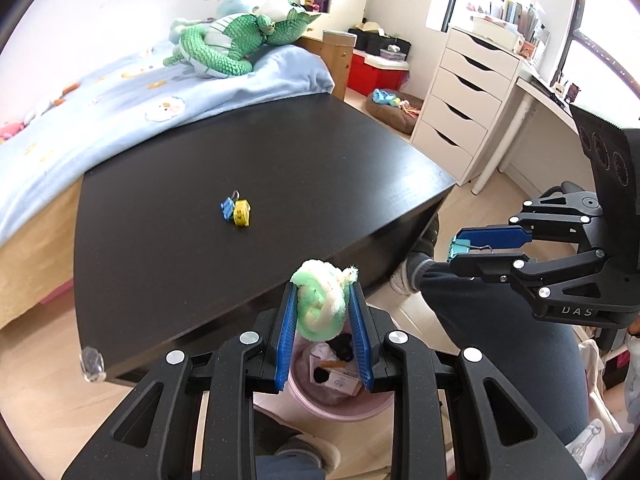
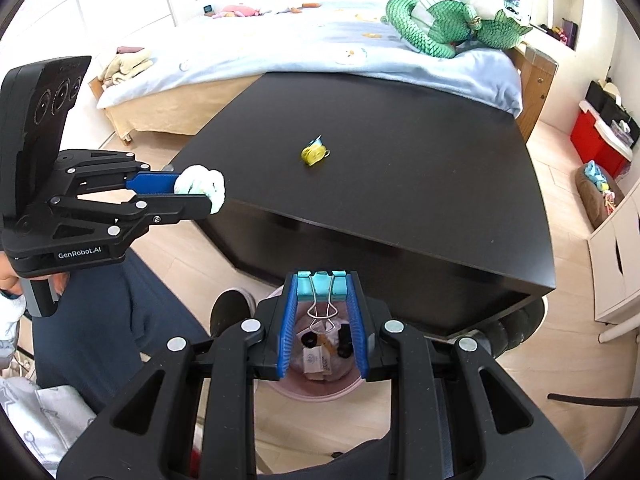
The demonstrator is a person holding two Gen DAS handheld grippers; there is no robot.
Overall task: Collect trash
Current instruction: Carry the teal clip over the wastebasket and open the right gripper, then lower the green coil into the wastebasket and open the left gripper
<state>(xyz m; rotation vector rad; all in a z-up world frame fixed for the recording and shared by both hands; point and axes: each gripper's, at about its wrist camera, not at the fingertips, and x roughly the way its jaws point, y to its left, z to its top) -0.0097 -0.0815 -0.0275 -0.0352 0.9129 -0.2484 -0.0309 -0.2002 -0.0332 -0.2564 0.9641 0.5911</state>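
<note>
My left gripper is shut on a knotted green and cream fuzzy rope, held above a pink bin on the floor. The same rope shows in the right wrist view at the left gripper's tips. My right gripper is shut on a teal binder clip, its wire handles hanging toward the pink bin, which holds paper and dark scraps. From the left wrist view the clip sits at the right gripper's tips. A yellow and blue clip pair lies on the black table.
A bed with a blue blanket and a green plush toy lies behind the table. White drawers stand at the right. The person's dark trouser legs and slippers flank the bin. The table's front edge overhangs the bin.
</note>
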